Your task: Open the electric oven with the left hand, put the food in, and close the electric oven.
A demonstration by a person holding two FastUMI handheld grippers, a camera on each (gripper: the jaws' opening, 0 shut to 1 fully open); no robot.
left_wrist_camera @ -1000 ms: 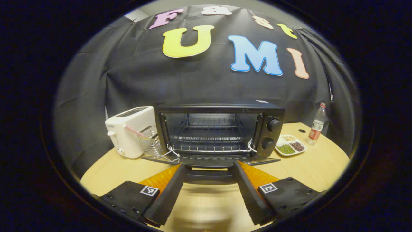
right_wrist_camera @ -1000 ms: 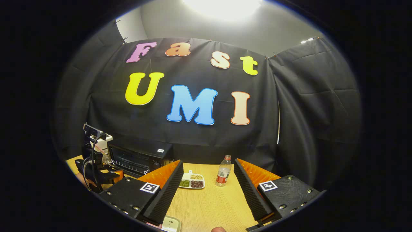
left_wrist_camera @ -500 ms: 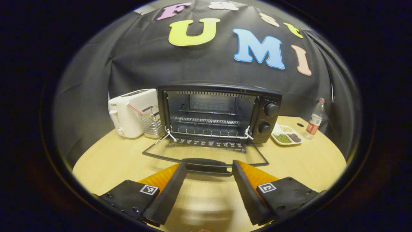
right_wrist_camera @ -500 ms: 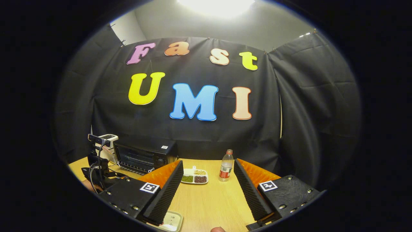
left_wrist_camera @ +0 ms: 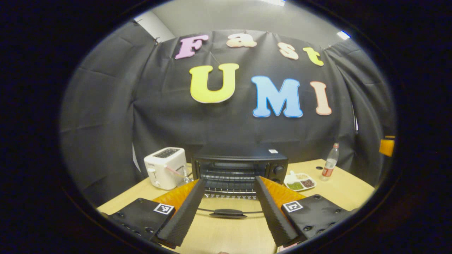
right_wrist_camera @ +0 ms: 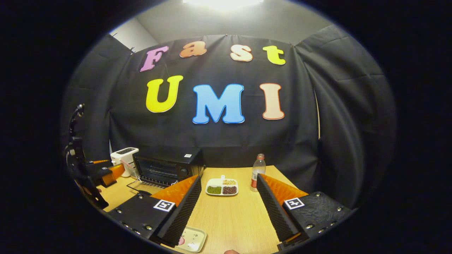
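Left gripper view: I'm holding my left gripper (left_wrist_camera: pixel 229 197) spread and empty, facing the electric oven (left_wrist_camera: pixel 240 169) with its door (left_wrist_camera: pixel 229 211) lying open on the table (left_wrist_camera: pixel 346 190). My right gripper (right_wrist_camera: pixel 227 197) is hanging spread above a small tray (right_wrist_camera: pixel 192 240).

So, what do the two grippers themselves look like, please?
The left gripper and the right gripper look alike: two long wedge-shaped jaws with ribbed inner faces, each mounted on a black plate that carries a square black-and-white marker tag. In the right gripper view, a black cable rises above the left gripper.
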